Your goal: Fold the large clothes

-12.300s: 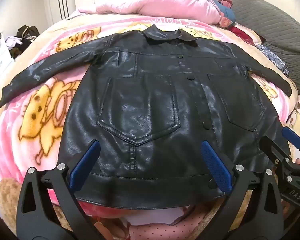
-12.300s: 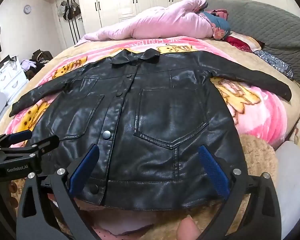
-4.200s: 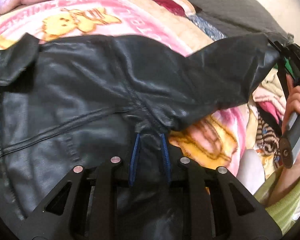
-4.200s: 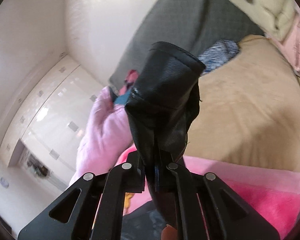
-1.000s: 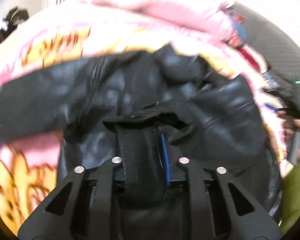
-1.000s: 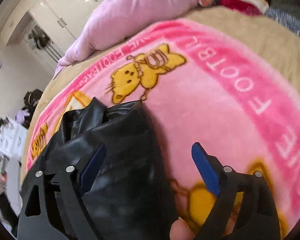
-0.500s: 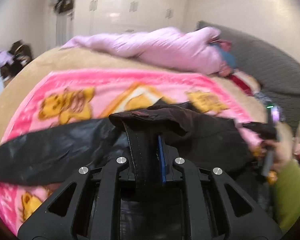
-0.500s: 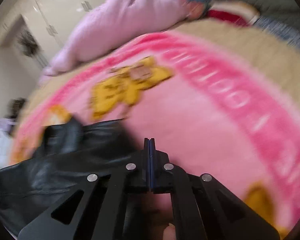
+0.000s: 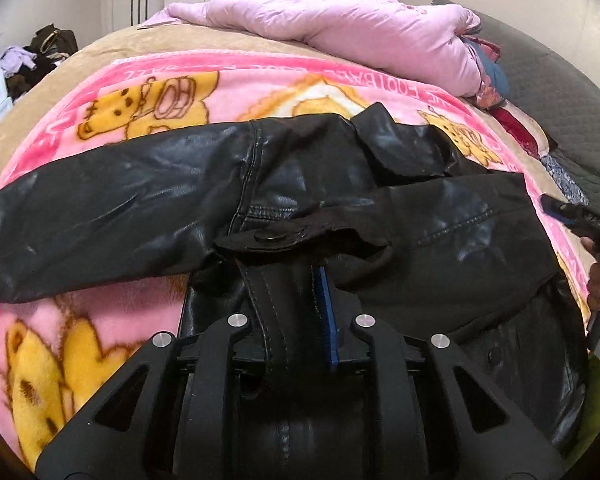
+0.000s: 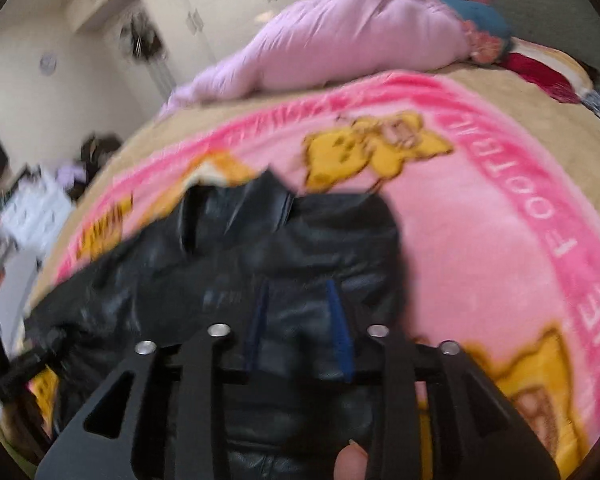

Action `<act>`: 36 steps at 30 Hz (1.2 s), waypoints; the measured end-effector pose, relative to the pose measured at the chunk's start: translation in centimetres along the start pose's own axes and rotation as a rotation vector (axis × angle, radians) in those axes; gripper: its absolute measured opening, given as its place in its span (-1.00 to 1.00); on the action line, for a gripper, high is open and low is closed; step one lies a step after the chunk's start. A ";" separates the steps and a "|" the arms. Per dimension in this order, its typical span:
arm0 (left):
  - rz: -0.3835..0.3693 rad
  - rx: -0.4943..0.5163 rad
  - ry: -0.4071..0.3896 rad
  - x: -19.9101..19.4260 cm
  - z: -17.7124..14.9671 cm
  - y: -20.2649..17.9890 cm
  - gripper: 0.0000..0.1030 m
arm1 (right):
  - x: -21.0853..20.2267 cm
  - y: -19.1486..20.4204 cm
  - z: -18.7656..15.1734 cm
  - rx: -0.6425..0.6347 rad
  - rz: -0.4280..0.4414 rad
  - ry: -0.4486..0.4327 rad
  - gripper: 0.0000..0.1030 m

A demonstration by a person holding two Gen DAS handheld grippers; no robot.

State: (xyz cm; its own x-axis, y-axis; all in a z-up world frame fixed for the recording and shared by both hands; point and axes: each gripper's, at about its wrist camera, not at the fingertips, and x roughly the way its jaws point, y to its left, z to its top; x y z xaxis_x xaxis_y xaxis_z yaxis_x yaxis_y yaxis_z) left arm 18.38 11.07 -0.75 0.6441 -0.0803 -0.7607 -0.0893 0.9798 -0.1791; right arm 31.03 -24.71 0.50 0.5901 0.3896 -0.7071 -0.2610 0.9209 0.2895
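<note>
Jacket: a black leather-look jacket [image 9: 340,184] is lying on the bed, glossy, creased and stitched along its seams, partly folded over itself.
Collar: pointed flaps are sitting at the far edge of the jacket.
Sleeve: one long sleeve [image 9: 100,208] is stretching out flat to the left.
Cuff: a snap-buttoned cuff [image 9: 276,236] is standing up just beyond the left jaws.
Left gripper [image 9: 296,312]: its narrow jaws are pinching a stitched band of the jacket, and they have just been opening slightly.
Right gripper [image 10: 300,320]: its jaws are partly apart and have just been opening; black leather is showing between them, but the blur is hiding any contact.
Blanket [image 9: 148,96]: fluffy pink plush with yellow cartoon bears is covering the bed.
Quilt [image 9: 340,28]: a puffy lilac heap is lying behind.
</note>
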 end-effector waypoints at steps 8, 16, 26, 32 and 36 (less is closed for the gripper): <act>0.018 0.032 0.071 1.0 -1.5 0.4 -0.37 | 3.8 -1.5 -2.3 -0.032 -0.195 0.128 -0.38; 0.037 0.025 -0.045 -3.8 -1.1 0.5 -0.32 | 0.0 -0.5 -3.2 -0.013 -0.116 0.060 0.01; 0.003 0.103 0.008 -2.4 -1.8 -3.6 0.13 | -3.3 3.8 -5.7 -0.070 -0.001 0.042 0.32; 0.162 0.028 0.036 0.1 -2.1 -1.4 0.47 | -1.5 4.0 -6.7 -0.081 -0.046 0.080 0.35; 0.163 -0.053 0.038 0.6 -1.5 0.9 0.51 | 0.2 4.0 -7.3 -0.092 -0.073 0.116 0.47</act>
State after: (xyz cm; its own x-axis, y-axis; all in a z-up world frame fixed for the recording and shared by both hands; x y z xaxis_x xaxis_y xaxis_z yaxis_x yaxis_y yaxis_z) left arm 17.49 11.60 -2.31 0.5888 0.0709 -0.8052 -0.2311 0.9693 -0.0837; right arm 24.51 -21.00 -3.22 0.5195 0.3125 -0.7953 -0.2930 0.9394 0.1778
